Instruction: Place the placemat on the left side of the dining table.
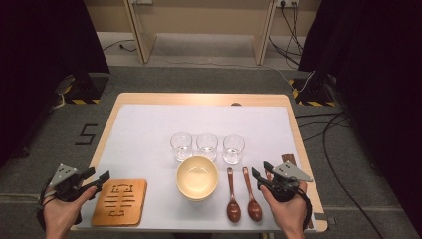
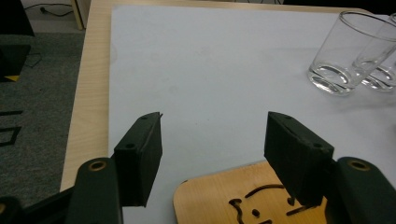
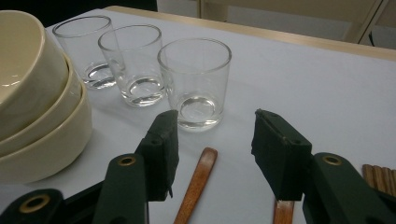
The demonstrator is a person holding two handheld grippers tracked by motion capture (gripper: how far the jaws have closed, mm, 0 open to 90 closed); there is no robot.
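Note:
Three clear glasses (image 1: 207, 146) stand in a row mid-table on a white mat (image 1: 149, 129). In front of them sits a stack of cream bowls (image 1: 197, 177), with two brown wooden spoons (image 1: 232, 196) lying to its right. A wooden trivet (image 1: 120, 202) lies at the front left. My left gripper (image 1: 98, 175) hovers just left of the trivet, open and empty; in the left gripper view its jaws frame the trivet's corner (image 2: 224, 196). My right gripper (image 1: 261, 169) is open beside the spoons, with a spoon handle (image 3: 198, 182) below its jaws and the nearest glass (image 3: 196, 79) ahead.
Dark chopsticks (image 1: 287, 159) lie at the mat's right edge next to the right gripper. The bowls (image 3: 32, 102) rise close on the left in the right gripper view. Bare mat stretches behind the glasses. Cables and black stands ring the table on the floor.

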